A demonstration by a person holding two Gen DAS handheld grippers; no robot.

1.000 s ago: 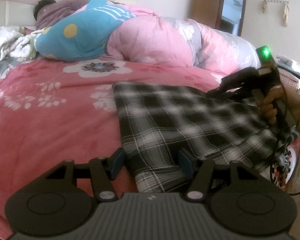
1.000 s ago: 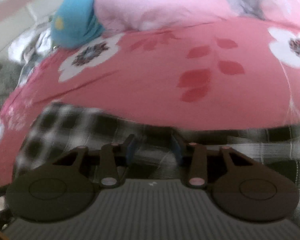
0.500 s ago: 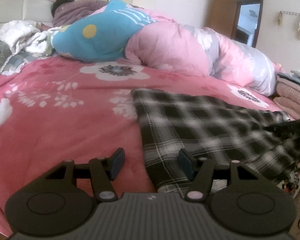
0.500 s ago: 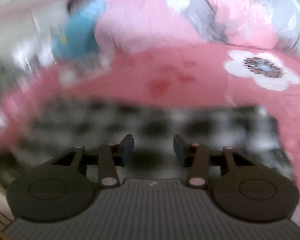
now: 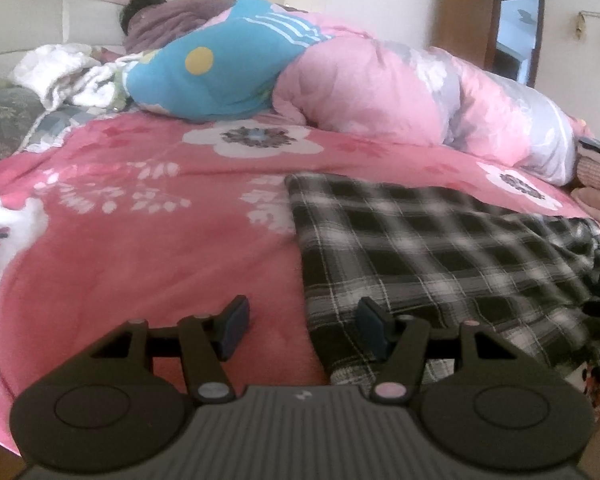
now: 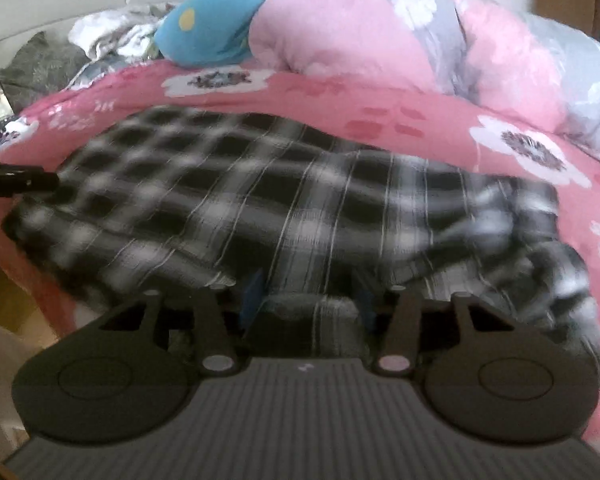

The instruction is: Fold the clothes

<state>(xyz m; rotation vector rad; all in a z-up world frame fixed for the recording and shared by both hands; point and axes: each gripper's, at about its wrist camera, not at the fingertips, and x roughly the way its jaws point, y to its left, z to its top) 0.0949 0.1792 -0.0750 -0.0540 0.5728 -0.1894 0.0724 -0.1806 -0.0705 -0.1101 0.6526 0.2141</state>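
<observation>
A black-and-white plaid garment (image 5: pixel 432 256) lies spread on the pink floral bedspread (image 5: pixel 140 240), near the bed's front edge. It looks like a checked shirt or flannel, but the blur hides any collar or sleeves, so I cannot tell which. Its left edge runs straight and tidy, as if one fold has been laid over, while the right end is bunched and crumpled toward the side of the bed.

The left gripper (image 5: pixel 302 326) hovers at the garment's near left corner with its jaws apart. The plaid edge lies between the fingers, but neither pad presses on it, so nothing is held. The right gripper (image 6: pixel 312 300) sits low over the near hem further along (this view is smeared by motion). Its jaws have just been opening, and a hump of plaid cloth stands between them. The blue pads appear to stand beside that hump, not to pinch it, so I read it as released.

Judging by how the cloth lies, the task is at an early-to-middle stage: the garment is flattened and perhaps folded once. The rumpled right end still needs smoothing, and at least one more fold remains before it is a compact stack. Behind it lie a rolled pink quilt (image 5: pixel 380 92) and a blue cushion (image 5: pixel 220 76), well apart from the work.
</observation>
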